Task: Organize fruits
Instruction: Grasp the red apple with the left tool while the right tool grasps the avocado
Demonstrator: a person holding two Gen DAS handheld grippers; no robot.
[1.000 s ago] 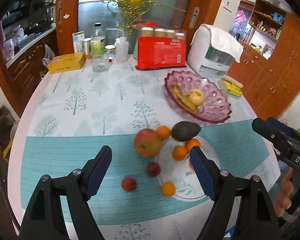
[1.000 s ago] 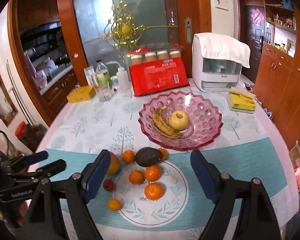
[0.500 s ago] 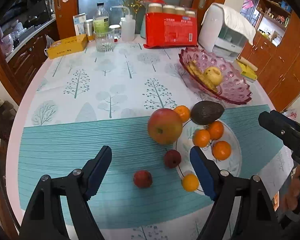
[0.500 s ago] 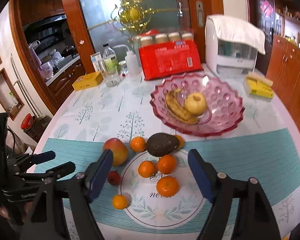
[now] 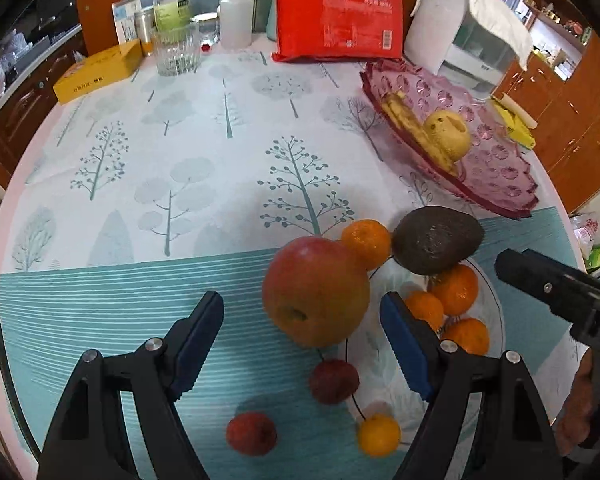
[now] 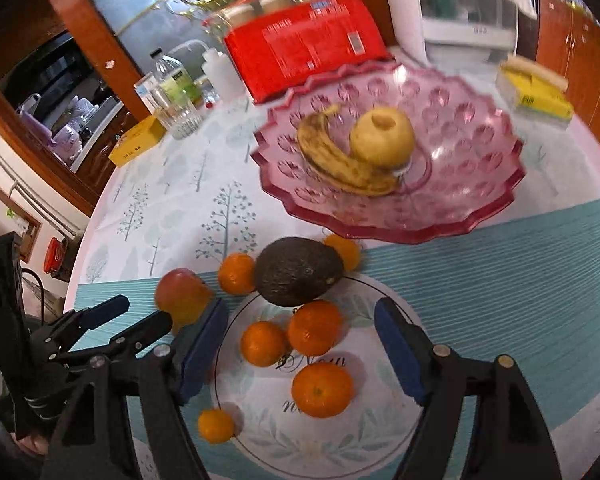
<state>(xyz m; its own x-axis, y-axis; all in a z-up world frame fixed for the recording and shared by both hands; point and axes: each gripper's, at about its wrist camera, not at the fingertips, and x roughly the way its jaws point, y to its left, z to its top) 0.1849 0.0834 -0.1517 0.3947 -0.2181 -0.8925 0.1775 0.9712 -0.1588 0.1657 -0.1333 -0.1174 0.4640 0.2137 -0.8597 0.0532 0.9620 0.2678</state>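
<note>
A round counter (image 5: pixel 100 168) under a tree-print cloth fills my view, with wooden cabinets behind it and bottles, a glass and a red pack (image 5: pixel 338 20) pushed to the far edge, I think to leave the near side free for sorting. At the left, my left gripper (image 5: pixel 302 338) hangs with its jaws spread and nothing between the pads; the big apple (image 5: pixel 315 290) sits just beyond them on the teal band, so I judge that is what this hand is lined up for. Two small red fruits (image 5: pixel 334 376) lie loose on the cloth close to me, off the white plate (image 6: pixel 260 408), which is probably why they count as unsorted. Moving right, the avocado (image 6: pixel 298 270) rests on the plate's far rim, touching mandarins (image 6: pixel 320 388) clustered on the plate. My right gripper (image 6: pixel 298 352) is also spread and empty, its jaws straddling that cluster from above, likely sized for one mandarin. Farthest right and back stands the pink glass bowl (image 6: pixel 480 208), holding a banana (image 6: pixel 340 164) and a yellow apple (image 6: pixel 382 136); it looks like the place the loose fruit is meant to go
</note>
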